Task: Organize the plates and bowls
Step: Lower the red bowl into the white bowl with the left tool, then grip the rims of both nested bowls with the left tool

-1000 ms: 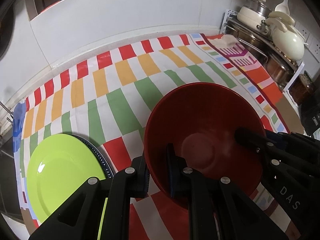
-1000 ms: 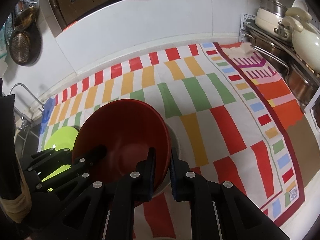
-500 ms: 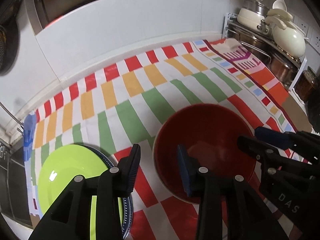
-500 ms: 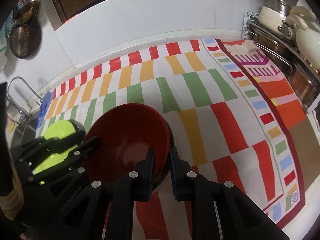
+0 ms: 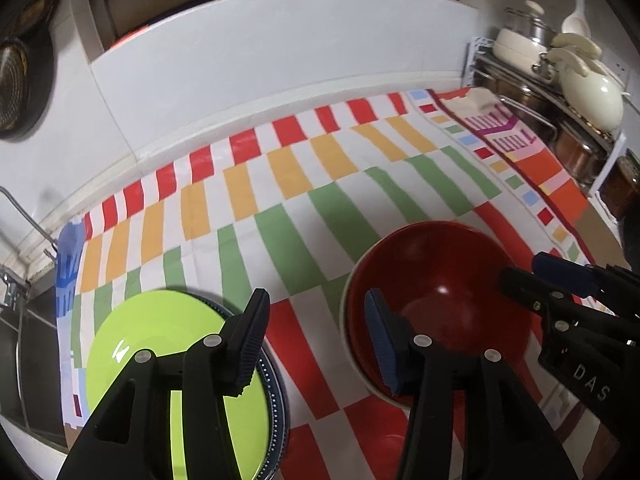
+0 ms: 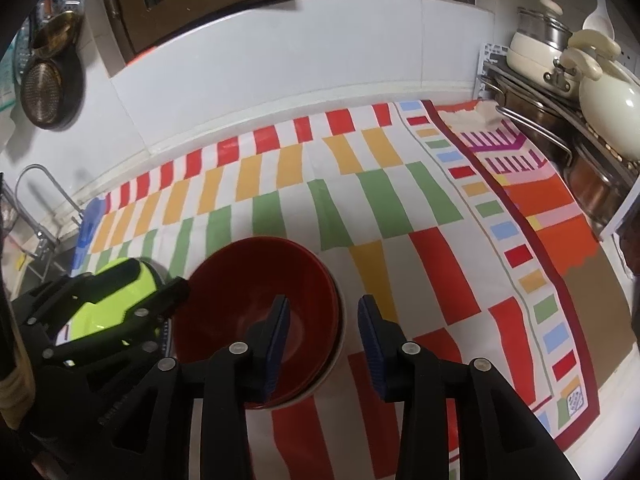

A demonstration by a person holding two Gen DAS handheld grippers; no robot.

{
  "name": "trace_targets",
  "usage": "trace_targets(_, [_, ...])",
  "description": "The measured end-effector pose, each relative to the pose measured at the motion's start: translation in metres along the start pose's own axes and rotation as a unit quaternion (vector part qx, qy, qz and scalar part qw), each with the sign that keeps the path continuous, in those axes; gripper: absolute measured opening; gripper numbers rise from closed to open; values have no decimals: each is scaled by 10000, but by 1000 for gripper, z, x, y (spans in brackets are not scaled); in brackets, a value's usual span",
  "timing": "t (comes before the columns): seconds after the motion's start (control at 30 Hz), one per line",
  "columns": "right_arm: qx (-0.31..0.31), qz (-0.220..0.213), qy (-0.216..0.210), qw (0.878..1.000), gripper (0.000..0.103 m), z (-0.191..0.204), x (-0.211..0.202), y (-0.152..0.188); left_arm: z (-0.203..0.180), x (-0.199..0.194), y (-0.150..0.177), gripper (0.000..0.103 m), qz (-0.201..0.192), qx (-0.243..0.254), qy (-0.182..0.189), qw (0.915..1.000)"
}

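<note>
A red bowl [image 5: 440, 292] [image 6: 248, 292] sits nested in a white bowl [image 5: 347, 344] [image 6: 339, 322] on the striped cloth [image 5: 280, 216]. My left gripper [image 5: 316, 340] hovers over the bowl's left rim with its jaws opening; the rim lies between them and the pads do not touch it. Over the right rim, my right gripper [image 6: 324, 340] also has its jaws opening, with the rim between them untouched. To the left, a lime green plate [image 5: 152, 344] [image 6: 136, 294] rests on a dark blue-rimmed plate [image 5: 278, 392].
A rack of pots and a cream kettle [image 6: 600, 112] lines the right side. A sink with a faucet [image 6: 44, 184] lies beyond the cloth's left end. Metal strainers [image 6: 44, 92] hang on the white back wall. Bare striped cloth stretches behind and right of the bowls.
Both grippers have let go of the red bowl's rim and their jaws have spread. The bowl has come down from a tilted hold into the white bowl on the cloth.
</note>
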State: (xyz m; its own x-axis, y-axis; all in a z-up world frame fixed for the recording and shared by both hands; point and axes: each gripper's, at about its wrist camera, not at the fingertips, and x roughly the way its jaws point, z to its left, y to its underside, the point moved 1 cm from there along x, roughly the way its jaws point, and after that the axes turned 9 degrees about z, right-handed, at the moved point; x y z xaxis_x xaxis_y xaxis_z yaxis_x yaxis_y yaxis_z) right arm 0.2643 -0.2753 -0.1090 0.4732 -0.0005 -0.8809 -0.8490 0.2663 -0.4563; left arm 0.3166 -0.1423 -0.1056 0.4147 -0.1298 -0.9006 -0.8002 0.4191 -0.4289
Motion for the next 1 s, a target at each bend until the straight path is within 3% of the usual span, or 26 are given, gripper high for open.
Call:
trace_targets(0.5, [591, 754, -252, 9951, 37, -18, 51, 3, -5, 49, 1, 48, 883, -113, 572, 9944])
trace_targets(0.7, [683, 904, -326, 9930, 37, -17, 56, 3, -6, 54, 0, 44, 1058, -150, 758, 9914])
trace_targets(0.93, [726, 1097, -299, 9909, 36, -14, 61, 4, -12, 58, -3, 32, 1302, -78, 993, 9865])
trace_targets(1.0, [743, 1154, -314, 9900, 29, -13, 63, 4, -13, 59, -3, 32, 1337, -102, 992, 9860])
